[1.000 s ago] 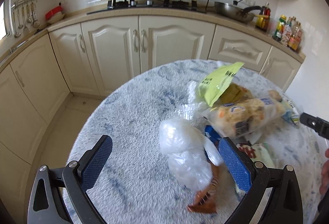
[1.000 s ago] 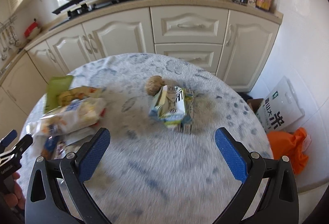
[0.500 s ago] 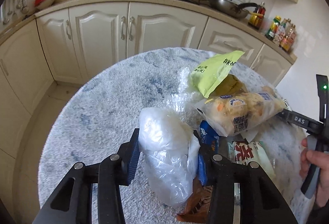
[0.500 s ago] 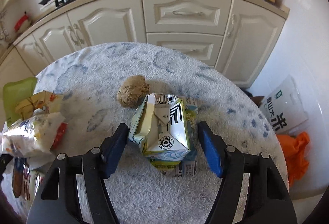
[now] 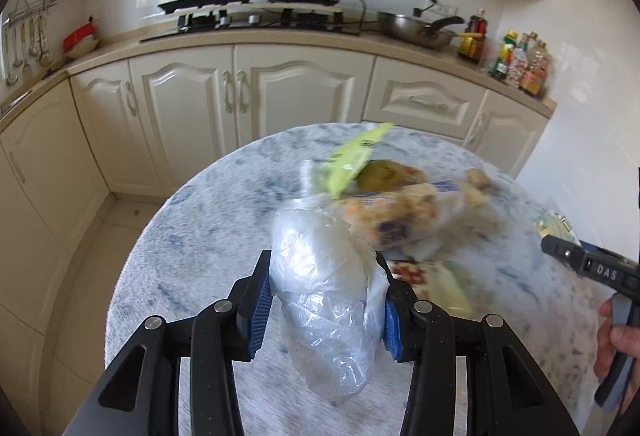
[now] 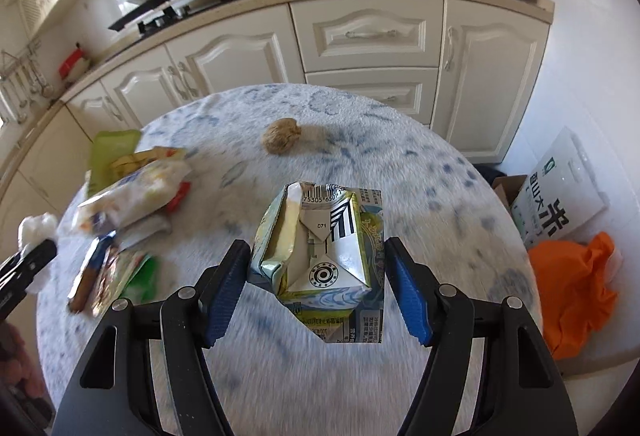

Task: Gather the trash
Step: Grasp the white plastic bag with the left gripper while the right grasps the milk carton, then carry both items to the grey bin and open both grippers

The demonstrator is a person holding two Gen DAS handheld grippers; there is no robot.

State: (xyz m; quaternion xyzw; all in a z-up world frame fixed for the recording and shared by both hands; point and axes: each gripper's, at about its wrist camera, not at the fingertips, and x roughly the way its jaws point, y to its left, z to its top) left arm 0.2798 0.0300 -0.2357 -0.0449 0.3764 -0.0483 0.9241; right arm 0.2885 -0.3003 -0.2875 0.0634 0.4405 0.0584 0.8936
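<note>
The left claw (image 5: 326,300) is clamped on a crumpled clear plastic bag (image 5: 326,292) above the near counter (image 5: 192,236); the right claw (image 6: 316,290) grips a flattened drink carton (image 6: 320,256) above the counter's middle.

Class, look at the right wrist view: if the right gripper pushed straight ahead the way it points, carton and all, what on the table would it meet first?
Probably the brown lump beyond the crushed carton held in the right gripper; the tablecloth between looks bare, though depth is uncertain.

A crushed drink carton (image 6: 320,256) shows "071" and barcode digits "75305 650"; "DAS" is printed on the right tool (image 5: 592,268); a white bag (image 6: 560,192) bears large Chinese characters.
</note>
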